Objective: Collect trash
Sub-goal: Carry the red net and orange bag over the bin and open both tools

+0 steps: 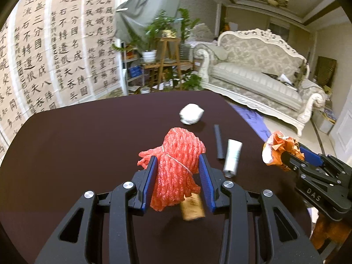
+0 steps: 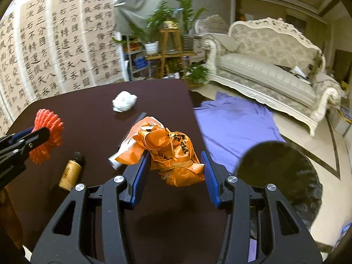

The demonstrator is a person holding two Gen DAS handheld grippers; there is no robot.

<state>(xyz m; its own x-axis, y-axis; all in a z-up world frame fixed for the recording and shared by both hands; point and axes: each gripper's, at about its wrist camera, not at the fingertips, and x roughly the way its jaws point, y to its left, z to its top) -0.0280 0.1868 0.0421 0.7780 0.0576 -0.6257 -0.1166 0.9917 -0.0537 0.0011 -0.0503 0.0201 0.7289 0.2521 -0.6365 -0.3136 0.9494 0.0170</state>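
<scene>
Left wrist view, from the left. My left gripper [image 1: 178, 167] pinches a bundle of red foam fruit netting [image 1: 178, 160], tied at its waist with a thin band; both blue pads [image 1: 151, 176] press into its sides and it hangs clear of the dark brown table [image 1: 77, 149]. I judge the netting very light, soft and springy: it squashes under the pads, so the tied waist, where it is densest, is the surest place to hold.

Beneath it lies a brown cork-like cylinder [image 1: 193, 208], which looks stiff and apt to roll. Further back sits a crumpled white paper ball [image 1: 191, 113], light and easily crushed. To its right lie a flat black strip [image 1: 219, 142] and, just beside it, a silvery rolled tube [image 1: 232, 158]; the strip lies flat and would need a pinch across its long edges.

Right wrist view. My right gripper [image 2: 175, 165] is closed on a crumpled orange plastic bag [image 2: 167, 151], held above the table near its right edge. The film looks thin, slippery and nearly weightless; the knotted, bunched middle gives the best purchase, since loose flaps could slide out. Beyond the edge a purple cloth [image 2: 237, 121] covers the floor, and a round black bin [image 2: 277, 176] stands below right, probably where both pieces belong.
</scene>
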